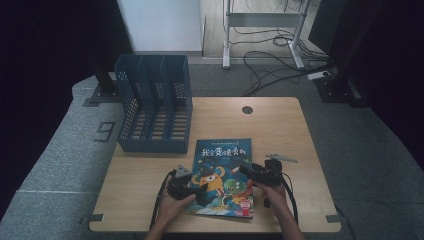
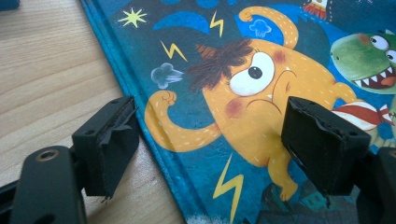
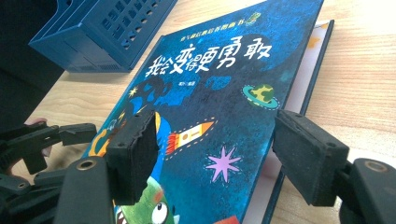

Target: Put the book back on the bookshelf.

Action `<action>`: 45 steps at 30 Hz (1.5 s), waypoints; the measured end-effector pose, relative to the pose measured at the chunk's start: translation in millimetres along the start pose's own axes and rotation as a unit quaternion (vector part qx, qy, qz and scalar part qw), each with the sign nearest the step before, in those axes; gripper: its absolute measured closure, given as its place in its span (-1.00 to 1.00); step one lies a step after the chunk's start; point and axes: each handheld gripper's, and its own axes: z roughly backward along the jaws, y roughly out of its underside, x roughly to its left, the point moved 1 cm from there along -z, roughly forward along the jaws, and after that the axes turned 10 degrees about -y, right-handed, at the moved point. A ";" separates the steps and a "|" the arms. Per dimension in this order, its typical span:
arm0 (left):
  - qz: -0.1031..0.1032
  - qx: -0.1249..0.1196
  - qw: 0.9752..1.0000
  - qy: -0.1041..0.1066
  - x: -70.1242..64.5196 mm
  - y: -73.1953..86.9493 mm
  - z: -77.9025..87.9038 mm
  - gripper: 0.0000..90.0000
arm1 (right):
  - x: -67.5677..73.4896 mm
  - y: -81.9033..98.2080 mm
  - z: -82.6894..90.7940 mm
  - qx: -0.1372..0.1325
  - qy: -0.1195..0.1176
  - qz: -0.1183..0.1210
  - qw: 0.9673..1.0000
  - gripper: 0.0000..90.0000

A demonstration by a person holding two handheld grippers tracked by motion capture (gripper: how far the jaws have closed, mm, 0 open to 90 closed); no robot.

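Book (image 2: 243, 93) cropped in the left gripper view, small print (image 1: 223, 159) under its title unreadable

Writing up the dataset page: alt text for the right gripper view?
A blue picture book lies flat on a wooden table, its front cover slightly lifted along one edge, seen between the right tool's open black jaws. A blue file rack stands behind; the left tool sits at left.

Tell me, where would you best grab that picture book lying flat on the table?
Probably at its right-hand edge: the book lies flat on the table, but there the cover sits slightly lifted off the pages, leaving a gap. The right tongs stand open astride that edge and could slide one jaw under the cover from the side.
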 end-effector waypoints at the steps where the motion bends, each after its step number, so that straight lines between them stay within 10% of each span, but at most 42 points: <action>1: 0.000 0.000 1.000 0.000 0.0 0.0 0.0 -0.58 | -0.3 -0.1 0.3 0.000 -0.001 -0.002 1.000 -0.33; 18: -0.006 0.000 1.000 -0.005 -1.1 0.4 -0.2 -0.59 | -7.0 1.2 1.4 0.000 -0.022 -0.036 0.999 -0.34; 39: -0.016 0.000 1.000 -0.011 -2.3 0.9 -0.6 -0.58 | -8.4 8.7 -29.4 0.051 0.071 0.055 0.995 -0.51; 45: -0.016 -0.001 1.000 -0.013 -2.7 1.0 -0.7 -0.58 | -14.1 4.0 -21.6 0.033 0.031 0.008 0.999 -0.48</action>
